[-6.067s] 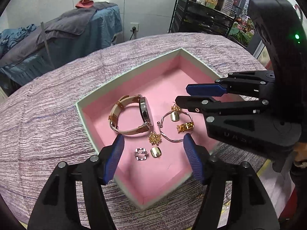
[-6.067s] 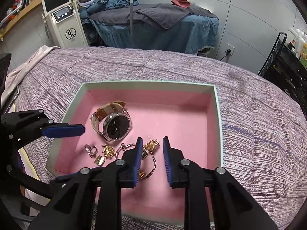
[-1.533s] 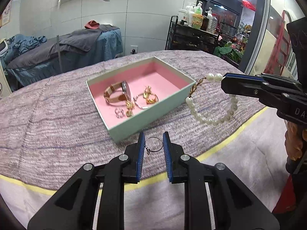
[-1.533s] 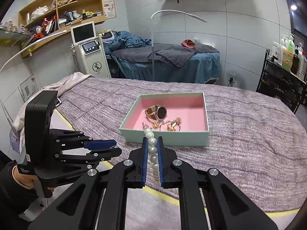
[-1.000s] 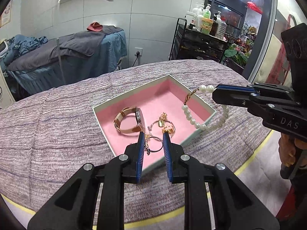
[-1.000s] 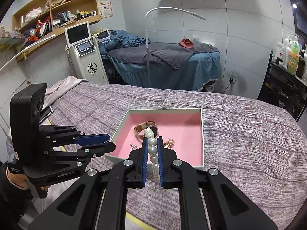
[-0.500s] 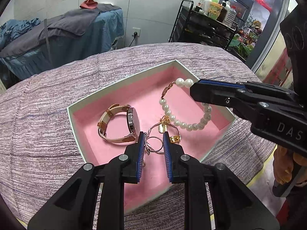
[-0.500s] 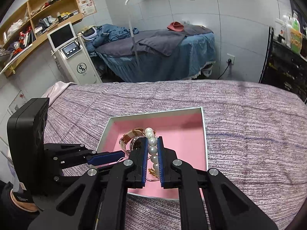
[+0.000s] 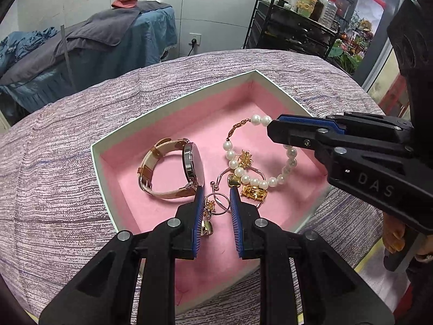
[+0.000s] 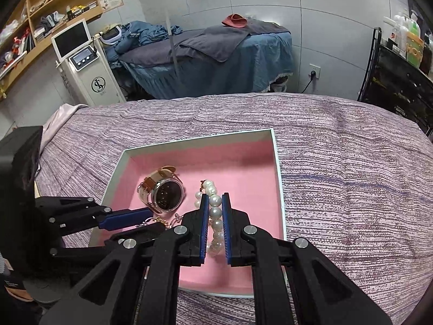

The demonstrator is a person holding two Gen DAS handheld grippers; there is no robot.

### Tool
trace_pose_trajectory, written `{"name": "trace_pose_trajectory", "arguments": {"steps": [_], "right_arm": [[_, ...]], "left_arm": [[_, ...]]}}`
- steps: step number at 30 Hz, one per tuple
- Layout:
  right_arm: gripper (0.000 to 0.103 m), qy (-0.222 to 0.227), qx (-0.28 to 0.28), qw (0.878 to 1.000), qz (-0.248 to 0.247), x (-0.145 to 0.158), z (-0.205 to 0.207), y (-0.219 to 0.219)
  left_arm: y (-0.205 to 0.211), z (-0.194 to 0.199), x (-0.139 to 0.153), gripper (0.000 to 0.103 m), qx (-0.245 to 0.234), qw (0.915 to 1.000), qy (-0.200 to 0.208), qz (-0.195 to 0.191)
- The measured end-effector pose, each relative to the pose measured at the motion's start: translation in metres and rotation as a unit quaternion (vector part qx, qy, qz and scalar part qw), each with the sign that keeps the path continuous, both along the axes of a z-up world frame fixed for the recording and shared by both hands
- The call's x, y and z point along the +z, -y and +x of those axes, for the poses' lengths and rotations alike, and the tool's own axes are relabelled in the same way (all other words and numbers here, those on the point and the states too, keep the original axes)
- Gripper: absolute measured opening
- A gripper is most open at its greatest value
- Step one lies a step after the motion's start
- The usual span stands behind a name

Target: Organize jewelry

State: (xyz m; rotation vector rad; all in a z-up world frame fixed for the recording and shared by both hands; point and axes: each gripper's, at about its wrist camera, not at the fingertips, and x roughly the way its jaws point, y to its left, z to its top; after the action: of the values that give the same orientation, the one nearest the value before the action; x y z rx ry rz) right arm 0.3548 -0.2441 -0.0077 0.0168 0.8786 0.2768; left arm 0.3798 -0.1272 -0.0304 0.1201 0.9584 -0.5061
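Observation:
A pale green box with a pink lining (image 9: 173,101) (image 10: 197,140) sits on the purple striped cover. Inside lie a tan-strapped watch (image 9: 173,168) (image 10: 167,193), gold charms (image 9: 253,192) and a small gold piece (image 9: 207,227). My left gripper (image 9: 216,200) (image 10: 155,220) is low over the box's near side, shut on a thin silver hoop (image 9: 217,203). From the right, my right gripper (image 9: 273,131) (image 10: 215,197) is shut on a pearl bracelet (image 9: 254,181) (image 10: 215,212). The bracelet's loop hangs down onto the gold charms.
The purple cover (image 10: 338,178) spreads around the box. A black trolley with bottles (image 9: 295,24) stands behind on the right, a blue massage bed (image 10: 216,54) at the back, and a white machine (image 10: 86,73) at the left. A person's hand (image 9: 392,241) holds the right gripper.
Both grippers have come in from outside the box and sunk over it. The pearl bracelet, hanging free before, now droops onto the jewellery inside. The hoop stays between the left pads.

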Motion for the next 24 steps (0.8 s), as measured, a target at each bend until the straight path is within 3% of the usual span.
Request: {"name": "trace_pose_trajectory", "arguments": {"steps": [3,5,7,9,12,15,18,20,24], "right_arm": [[0.01,0.004,-0.001,1.0,-0.005,-0.001,-0.001,0.002],[0.024,0.008,-0.002,1.0,-0.006,0.0,-0.002,0.003],[0.037,0.017,-0.005,1.0,-0.008,0.002,-0.003,0.004],[0.037,0.027,-0.007,1.0,-0.008,0.006,-0.005,0.004],[0.04,0.04,-0.007,0.999,-0.008,0.012,-0.008,0.005],[0.051,0.056,-0.011,0.998,-0.012,0.018,-0.014,0.005],[0.064,0.071,-0.009,0.997,-0.017,0.024,-0.025,0.005],[0.078,0.076,-0.012,0.997,-0.026,0.025,-0.033,0.003],[0.087,0.089,-0.008,0.995,-0.045,0.029,-0.055,0.001]], "left_arm": [[-0.001,-0.001,0.001,0.032,0.001,1.0,0.007,0.002],[-0.004,-0.002,0.004,0.049,0.005,0.9999,0.013,-0.002],[-0.007,-0.003,0.007,0.05,0.009,0.9998,0.019,-0.006],[-0.01,-0.003,0.011,0.052,0.012,0.9996,0.022,-0.013],[-0.016,-0.005,0.019,0.064,0.02,0.9989,0.03,-0.029],[-0.025,-0.012,0.026,0.075,0.033,0.9976,0.043,-0.044],[-0.034,-0.026,0.034,0.085,0.047,0.9951,0.07,-0.052],[-0.042,-0.04,0.039,0.09,0.051,0.9928,0.092,-0.058],[-0.057,-0.074,0.047,0.096,0.071,0.9862,0.137,-0.059]]}}
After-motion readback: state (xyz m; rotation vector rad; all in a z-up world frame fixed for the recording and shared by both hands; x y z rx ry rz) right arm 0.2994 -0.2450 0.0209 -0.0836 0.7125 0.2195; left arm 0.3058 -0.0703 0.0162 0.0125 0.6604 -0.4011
